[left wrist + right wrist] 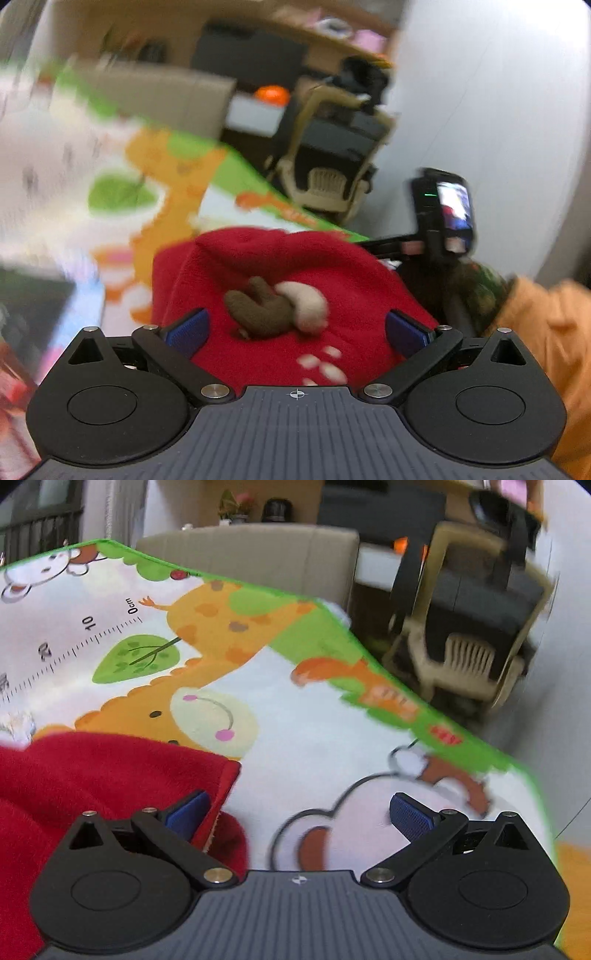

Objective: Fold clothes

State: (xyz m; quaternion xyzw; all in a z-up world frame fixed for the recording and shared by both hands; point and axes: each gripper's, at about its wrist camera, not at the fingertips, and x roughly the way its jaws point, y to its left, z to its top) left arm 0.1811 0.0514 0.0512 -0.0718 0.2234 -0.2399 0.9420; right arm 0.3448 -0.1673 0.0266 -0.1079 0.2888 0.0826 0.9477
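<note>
Left wrist view: left gripper [297, 326] spread wide, gripping nothing, hovering over red garment [258, 266] with brown-and-cream plush applique [275, 308]; other gripper's device [441, 212] at right, orange sleeve [546, 332] lower right. Blurred.

Right wrist view: right gripper [299, 810] wide open, empty; red garment [103, 771] lower left on cartoon play mat [314, 716], left blue pad [188, 814] at its edge. Beige chair [469, 657] beyond the mat.

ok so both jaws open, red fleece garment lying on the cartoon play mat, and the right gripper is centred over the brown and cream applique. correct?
One slip: it is the left gripper that is centred over the brown and cream applique, as the left wrist view shows. The right gripper sits at the edge of the red fleece garment, mostly over the cartoon play mat. Both jaws are open.
</note>
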